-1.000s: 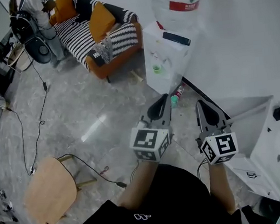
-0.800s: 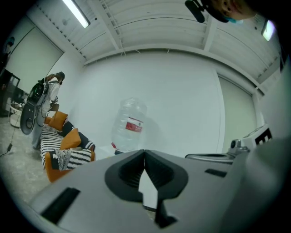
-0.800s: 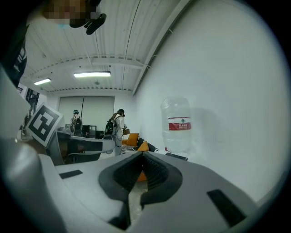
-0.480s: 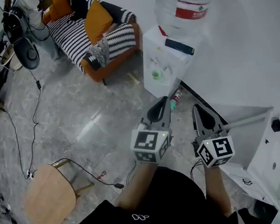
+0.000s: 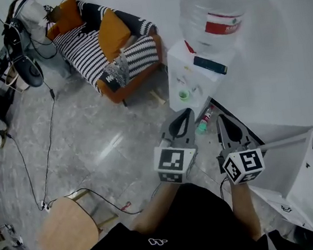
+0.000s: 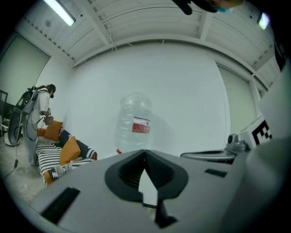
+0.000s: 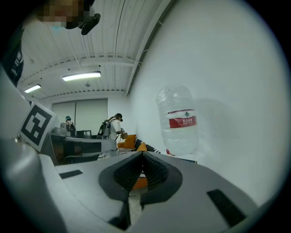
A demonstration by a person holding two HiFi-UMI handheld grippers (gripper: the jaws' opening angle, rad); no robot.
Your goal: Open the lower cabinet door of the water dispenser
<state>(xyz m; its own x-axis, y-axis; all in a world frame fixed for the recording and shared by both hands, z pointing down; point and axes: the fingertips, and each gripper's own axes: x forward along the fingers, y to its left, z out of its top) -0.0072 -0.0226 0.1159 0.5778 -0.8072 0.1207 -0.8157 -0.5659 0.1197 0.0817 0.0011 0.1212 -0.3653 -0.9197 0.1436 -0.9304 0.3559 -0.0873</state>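
The white water dispenser (image 5: pixel 192 83) stands against the wall ahead, with a big clear bottle (image 5: pixel 214 11) on top and a green cup (image 5: pixel 184 95) at its taps. From above I cannot make out its lower cabinet door. My left gripper (image 5: pixel 188 112) and right gripper (image 5: pixel 219 118) are held side by side, pointing at the dispenser and a short way from it. Both are shut with nothing in them. The bottle (image 6: pixel 134 127) rises behind the left gripper (image 6: pixel 144 152) in the left gripper view. In the right gripper view the bottle (image 7: pixel 179 123) stands right of the right gripper (image 7: pixel 143 154).
A small bottle (image 5: pixel 204 122) lies on the floor by the dispenser's foot. A striped sofa (image 5: pixel 115 44) with orange cushions stands to its left. White cabinets (image 5: pixel 299 160) are close on the right. A wooden stool (image 5: pixel 67 231) and cables (image 5: pixel 47 157) lie at the lower left.
Both grippers have moved together toward the dispenser, which now stands nearer in the head view. Their jaws stayed shut.
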